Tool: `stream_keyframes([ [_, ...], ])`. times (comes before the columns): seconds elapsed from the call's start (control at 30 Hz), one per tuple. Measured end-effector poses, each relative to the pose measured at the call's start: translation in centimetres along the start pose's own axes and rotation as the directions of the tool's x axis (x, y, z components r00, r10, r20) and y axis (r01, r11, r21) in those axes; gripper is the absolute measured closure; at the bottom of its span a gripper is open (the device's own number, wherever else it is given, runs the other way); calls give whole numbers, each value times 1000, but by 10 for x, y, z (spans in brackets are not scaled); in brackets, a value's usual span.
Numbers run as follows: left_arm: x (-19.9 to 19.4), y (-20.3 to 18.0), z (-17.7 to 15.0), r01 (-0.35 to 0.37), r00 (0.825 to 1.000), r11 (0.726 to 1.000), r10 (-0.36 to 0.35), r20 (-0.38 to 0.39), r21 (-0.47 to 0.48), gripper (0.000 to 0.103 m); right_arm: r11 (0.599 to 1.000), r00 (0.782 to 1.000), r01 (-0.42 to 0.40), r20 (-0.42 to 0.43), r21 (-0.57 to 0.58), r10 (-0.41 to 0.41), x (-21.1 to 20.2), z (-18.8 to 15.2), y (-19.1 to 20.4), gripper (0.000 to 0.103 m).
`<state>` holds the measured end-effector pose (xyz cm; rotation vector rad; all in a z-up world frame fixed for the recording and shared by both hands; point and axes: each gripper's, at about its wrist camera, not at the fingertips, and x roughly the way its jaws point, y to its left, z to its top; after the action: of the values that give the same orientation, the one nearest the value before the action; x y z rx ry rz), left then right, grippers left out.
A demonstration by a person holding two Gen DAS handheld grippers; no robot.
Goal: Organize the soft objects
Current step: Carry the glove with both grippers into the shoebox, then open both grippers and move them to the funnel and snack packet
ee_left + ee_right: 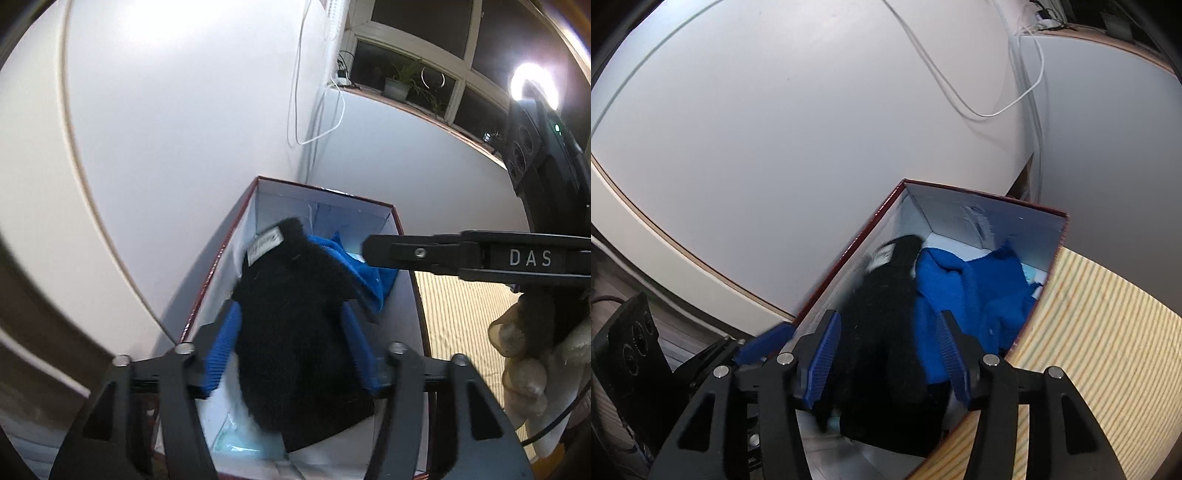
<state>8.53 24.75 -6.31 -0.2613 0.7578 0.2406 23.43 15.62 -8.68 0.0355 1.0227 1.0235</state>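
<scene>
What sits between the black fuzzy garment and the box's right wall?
A crumpled blue fleece cloth fills that stretch beside the black fuzzy garment inside the red-edged cardboard box, clearest in the right wrist view.

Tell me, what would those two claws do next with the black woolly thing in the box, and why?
Probably lift both away. The black knit already lies in the box on the blue cloth, and the left gripper and right gripper stand open around it.

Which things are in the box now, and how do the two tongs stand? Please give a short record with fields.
container: open box, red rim, white inside
contents: black knit item with a white label, beside a blue cloth
left tongs: open, either side of the black knit item
right tongs: open, above the box
box surroundings: white wall, striped mat
</scene>
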Motion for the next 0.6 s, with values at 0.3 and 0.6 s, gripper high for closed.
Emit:
stream_keyframes([
  [0.3, -29, -16, -6, 34, 999, 999, -35, 30, 25, 42, 1000, 999, 16, 34, 3, -16, -38, -22, -12, 43],
  [0.6, -44, -56, -16, 111, 993, 992, -113, 39, 61, 35, 997, 990, 75, 121, 17, -76, -101, -63, -34, 36],
])
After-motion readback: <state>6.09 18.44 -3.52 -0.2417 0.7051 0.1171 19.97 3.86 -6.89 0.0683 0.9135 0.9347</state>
